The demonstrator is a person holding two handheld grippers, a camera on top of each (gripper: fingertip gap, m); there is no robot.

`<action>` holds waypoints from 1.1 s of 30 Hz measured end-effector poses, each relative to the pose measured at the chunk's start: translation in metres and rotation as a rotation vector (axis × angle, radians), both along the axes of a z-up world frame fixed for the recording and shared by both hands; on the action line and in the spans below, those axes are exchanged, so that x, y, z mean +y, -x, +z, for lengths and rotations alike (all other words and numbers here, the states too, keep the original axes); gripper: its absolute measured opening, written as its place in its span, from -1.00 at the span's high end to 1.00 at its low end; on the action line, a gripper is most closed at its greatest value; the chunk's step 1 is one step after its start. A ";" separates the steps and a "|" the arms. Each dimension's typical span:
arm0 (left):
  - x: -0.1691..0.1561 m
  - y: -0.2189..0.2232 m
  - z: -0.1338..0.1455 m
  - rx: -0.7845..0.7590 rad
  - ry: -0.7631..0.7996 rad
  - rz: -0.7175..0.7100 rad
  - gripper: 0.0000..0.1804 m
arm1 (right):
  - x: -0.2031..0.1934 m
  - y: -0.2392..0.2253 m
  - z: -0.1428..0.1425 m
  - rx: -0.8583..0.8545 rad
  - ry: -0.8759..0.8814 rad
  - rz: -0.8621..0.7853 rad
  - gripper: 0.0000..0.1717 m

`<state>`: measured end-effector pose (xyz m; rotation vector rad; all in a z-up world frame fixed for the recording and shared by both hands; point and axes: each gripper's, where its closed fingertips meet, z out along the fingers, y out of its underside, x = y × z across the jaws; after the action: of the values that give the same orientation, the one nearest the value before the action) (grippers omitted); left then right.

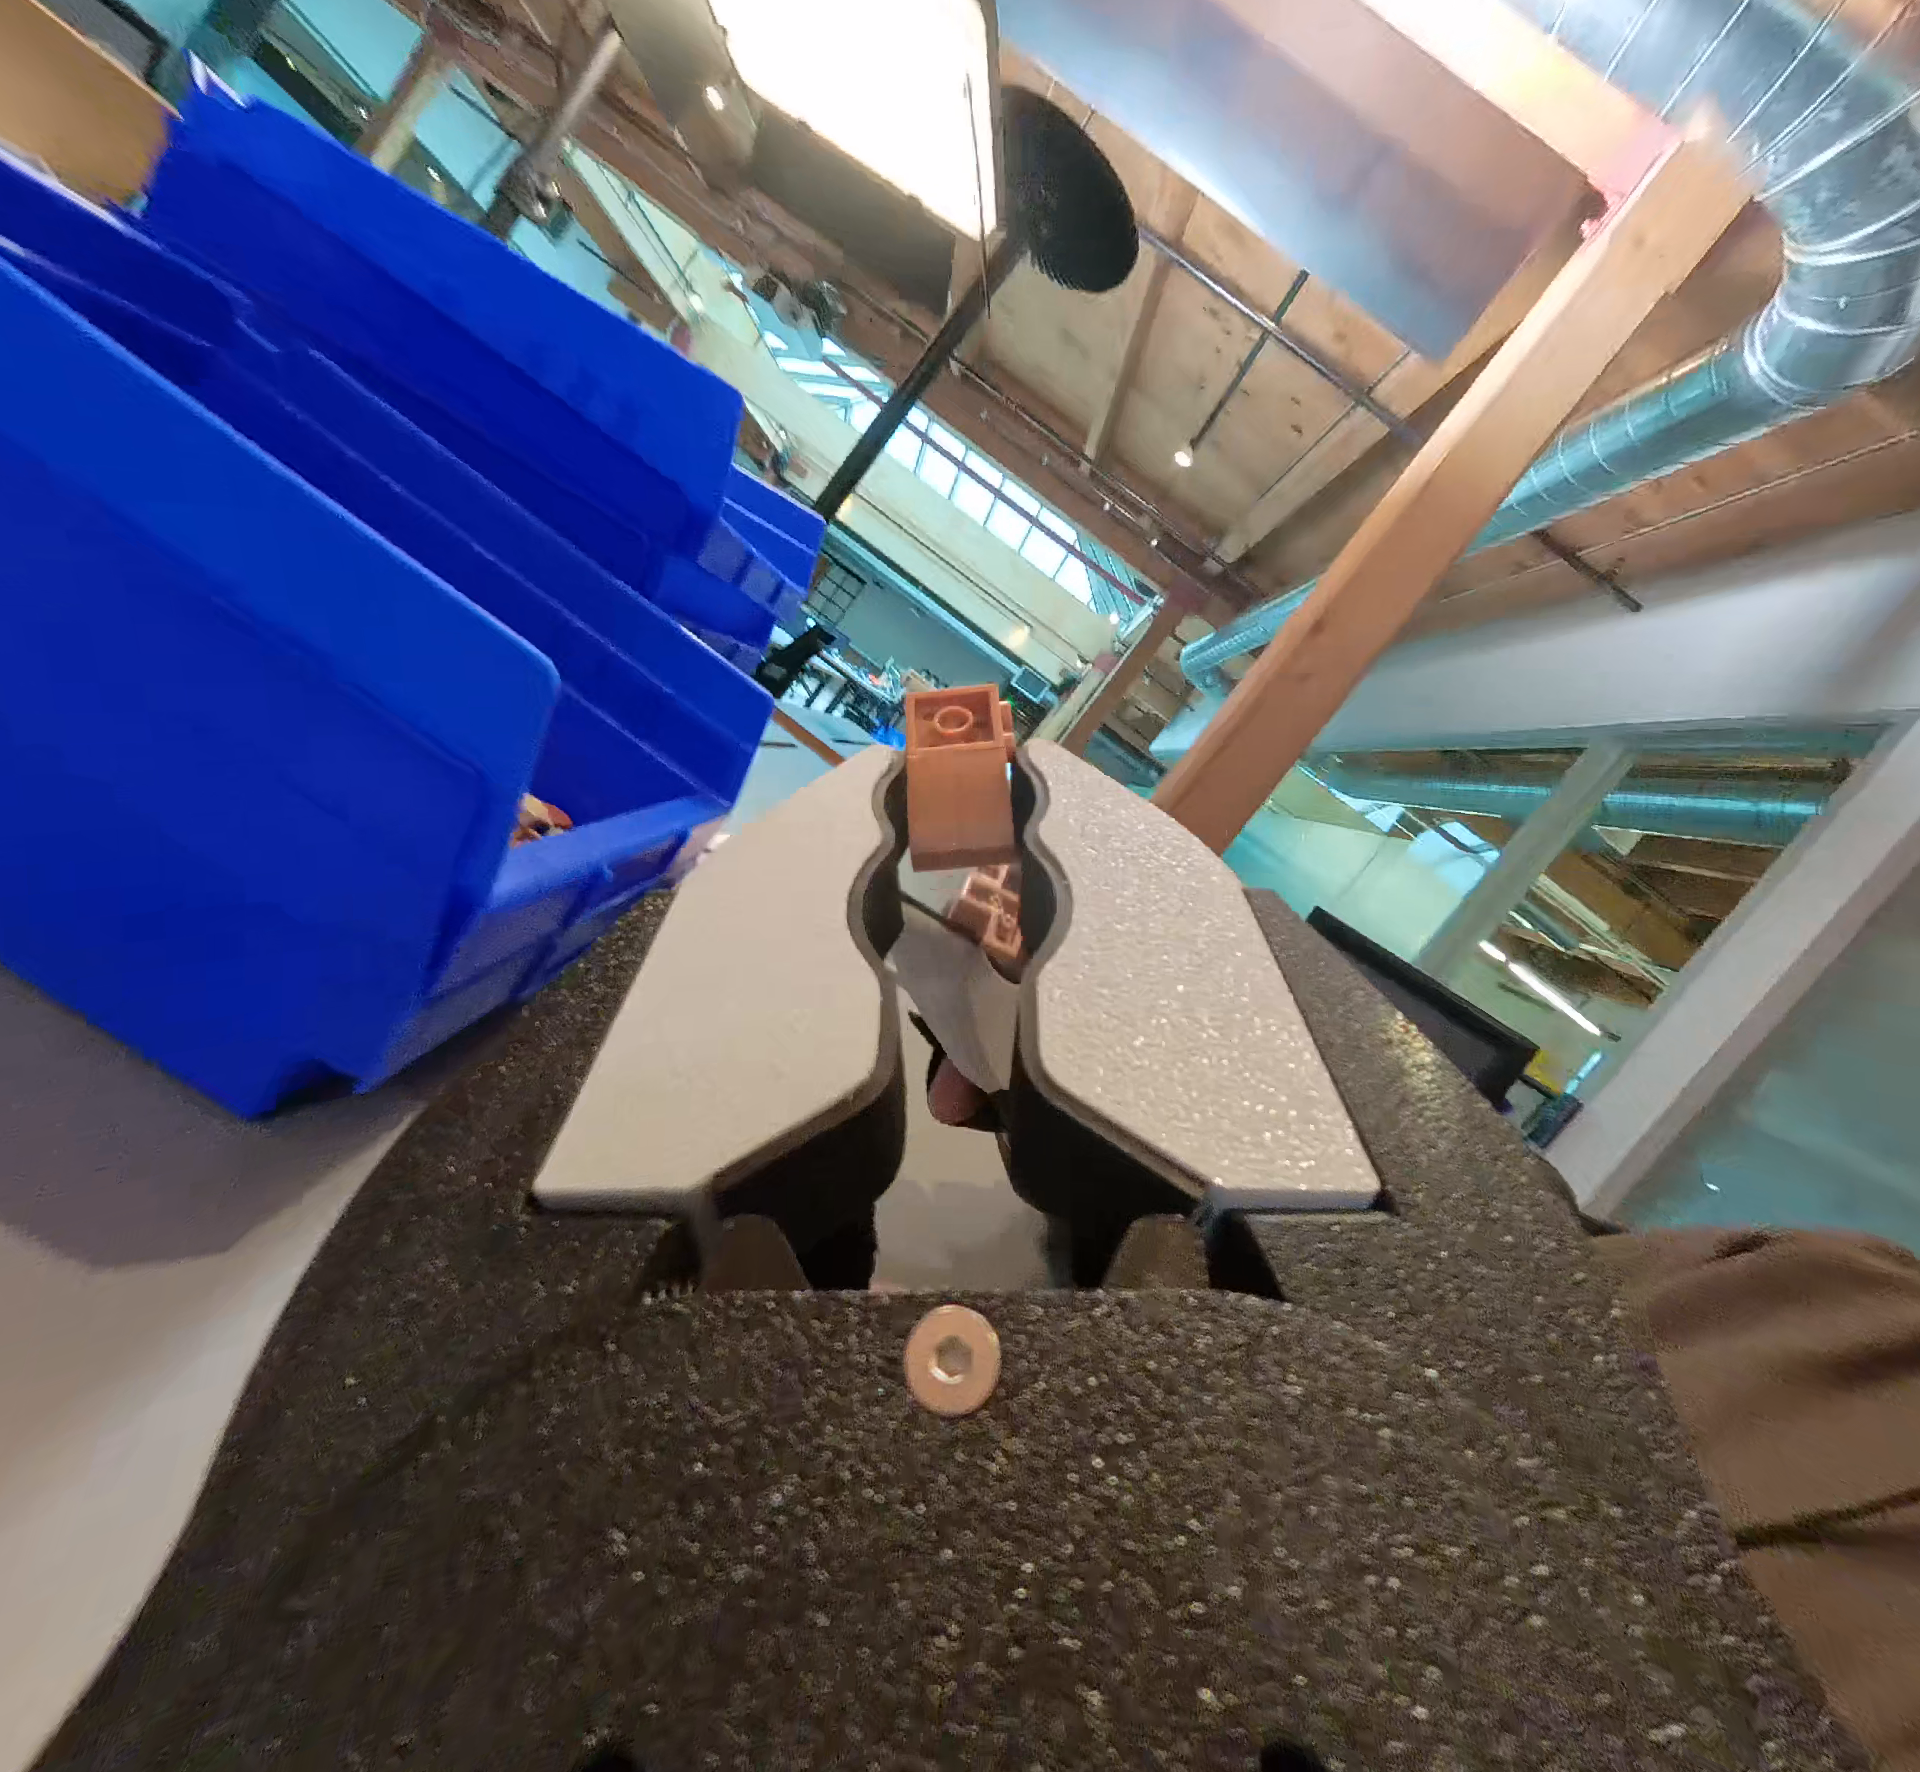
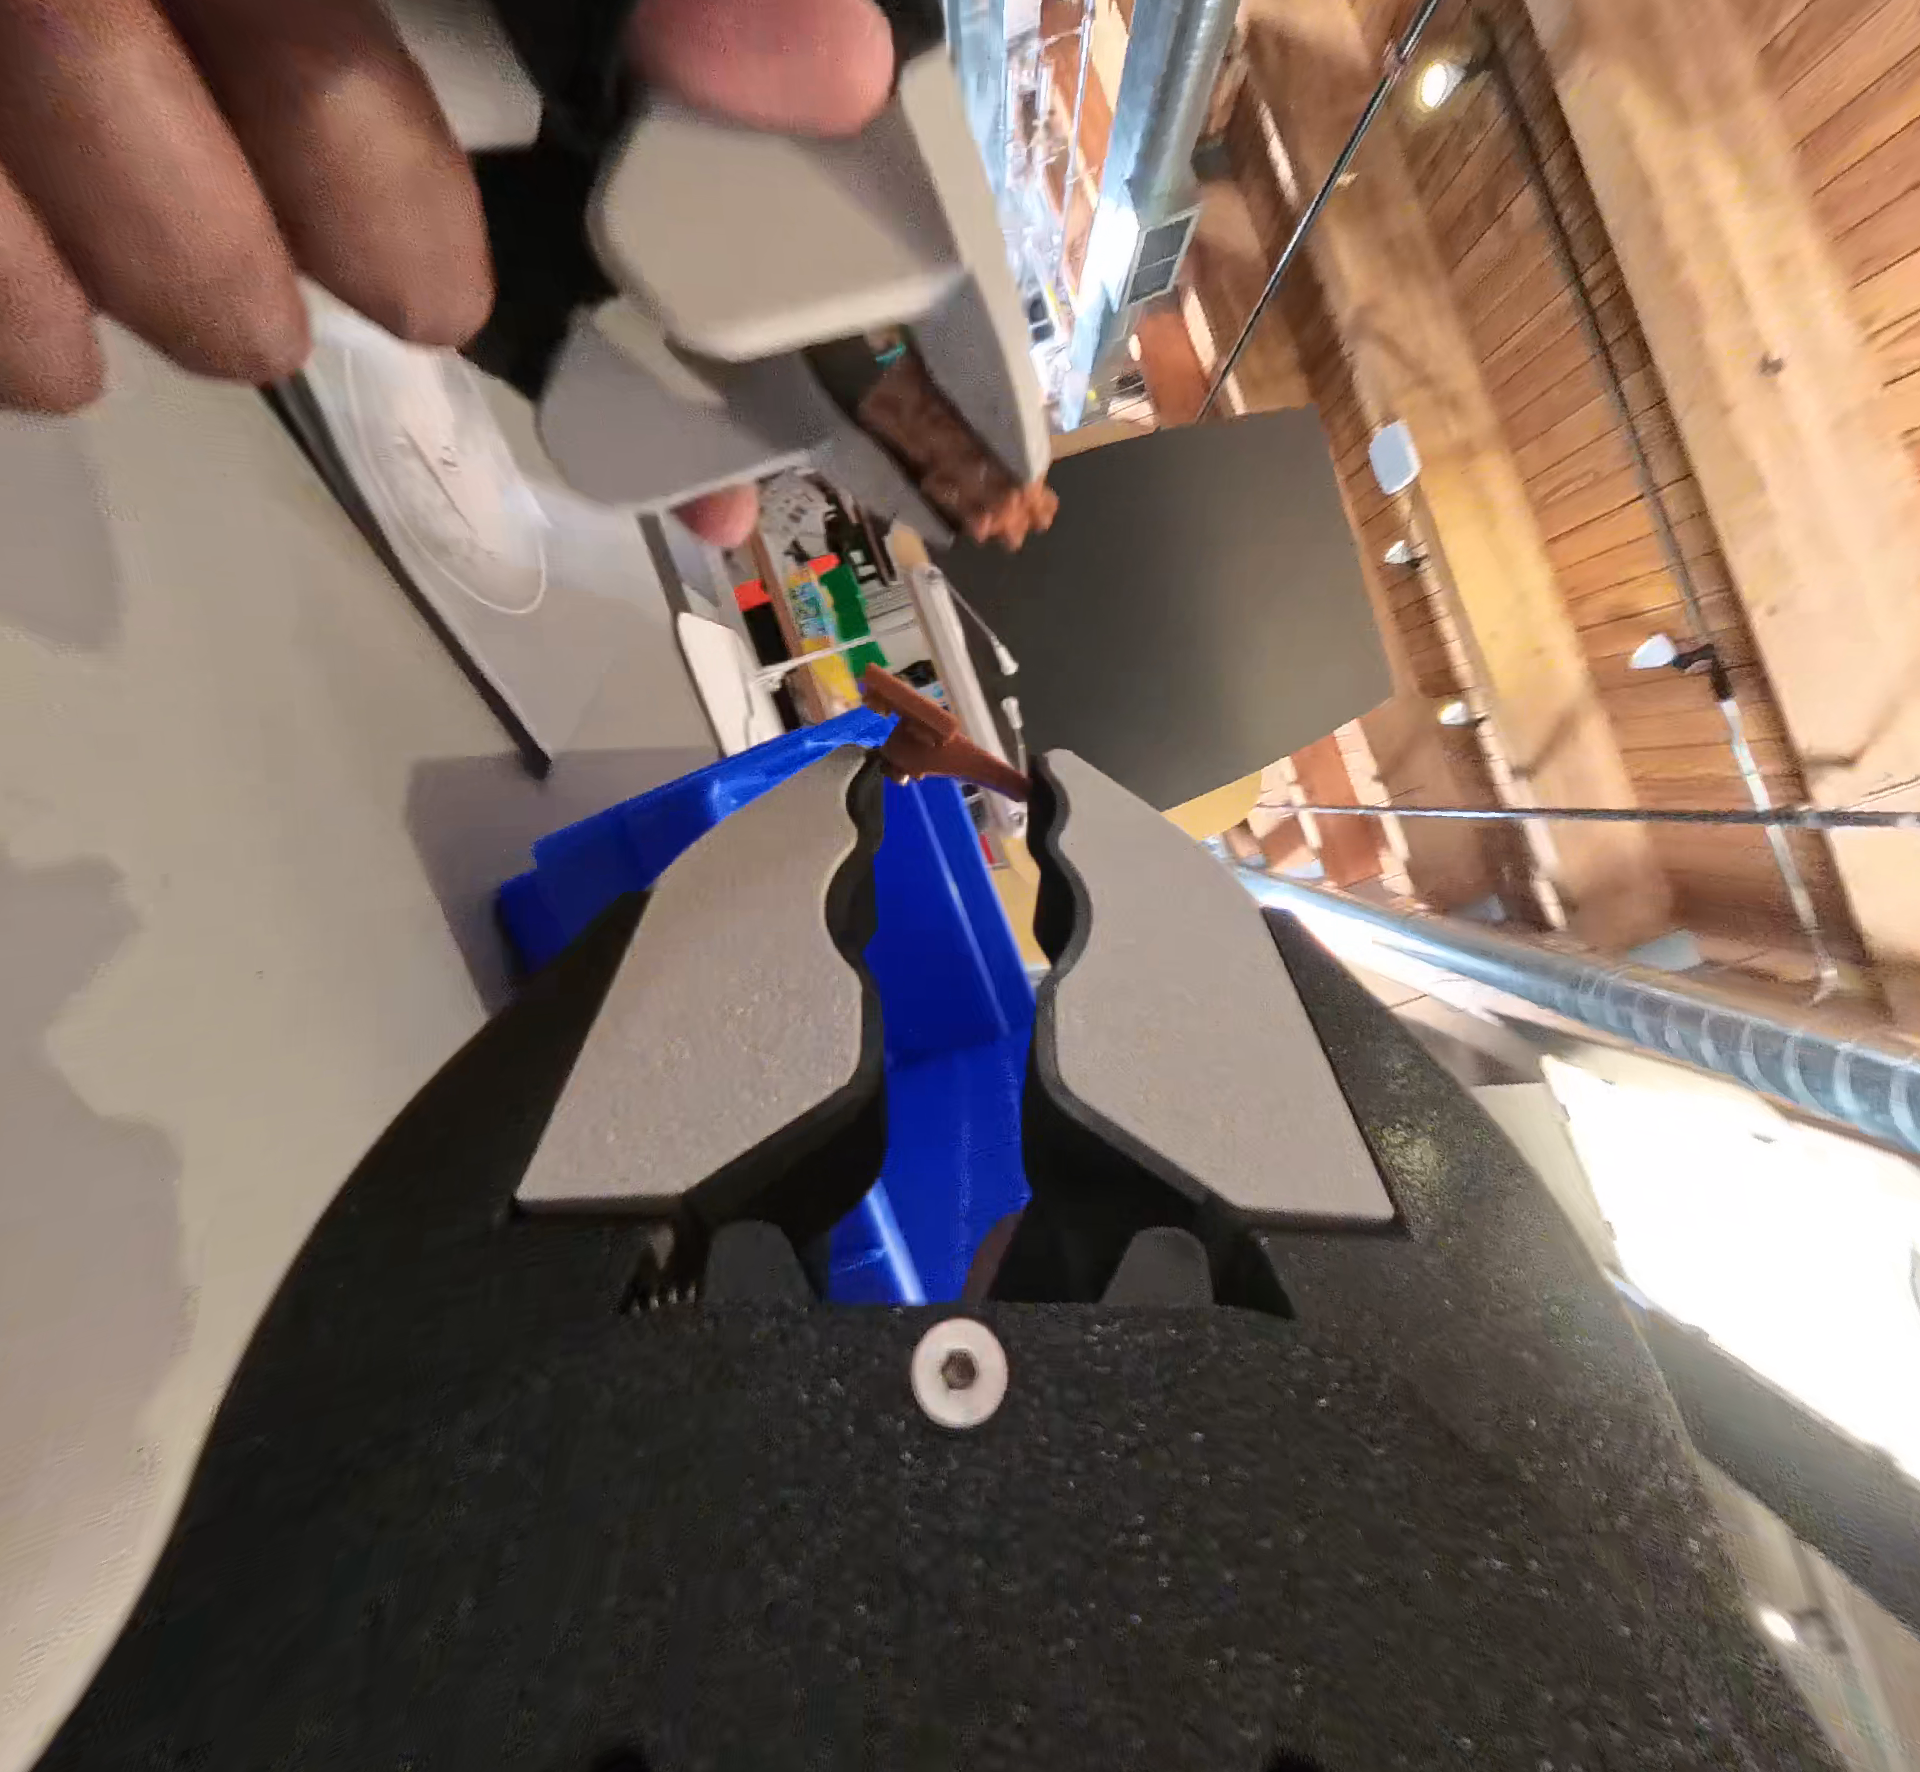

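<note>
Both bricks are already picked up, neither yet set down or joined. Left gripper, jaws nearly closed, pinches a tan-brown brick upright at its tips, beside the blue bins. Right gripper, jaws wider, clamps a flat brown piece across its tips; grip looks firm, tho view's blurry.

Above me runs a timber ceiling with bright light panels and a silver spiral duct. A wooden post rises on my right beside white walls, and windows glow far off.
</note>
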<state>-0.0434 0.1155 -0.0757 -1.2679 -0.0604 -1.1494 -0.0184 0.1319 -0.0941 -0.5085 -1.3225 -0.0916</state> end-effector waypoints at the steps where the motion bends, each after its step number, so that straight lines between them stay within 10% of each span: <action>1: -0.003 0.004 0.003 0.009 -0.015 0.005 0.80 | 0.001 0.000 -0.002 -0.005 0.027 0.004 0.69; 11: 0.004 -0.008 -0.013 0.347 0.020 0.109 0.80 | 0.014 -0.012 0.025 0.152 0.115 0.012 0.68; 16: 0.011 -0.004 -0.110 1.103 0.347 0.099 0.80 | 0.011 -0.017 0.032 0.182 0.085 0.023 0.68; 20: 0.002 -0.012 -0.165 1.322 0.515 -0.041 0.79 | 0.009 -0.018 0.033 0.189 0.064 0.022 0.68; 27: 0.008 -0.013 -0.144 1.360 0.357 0.029 0.46 | 0.007 -0.023 0.041 0.234 0.021 0.022 0.68; 33: -0.014 -0.036 -0.001 1.315 -0.468 0.594 0.80 | 0.004 -0.024 0.041 0.233 -0.058 -0.001 0.69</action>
<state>-0.0071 0.1016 -0.0768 -1.2297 0.7183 0.2984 0.0054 0.1360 -0.0530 -0.4565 -1.0886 -0.0693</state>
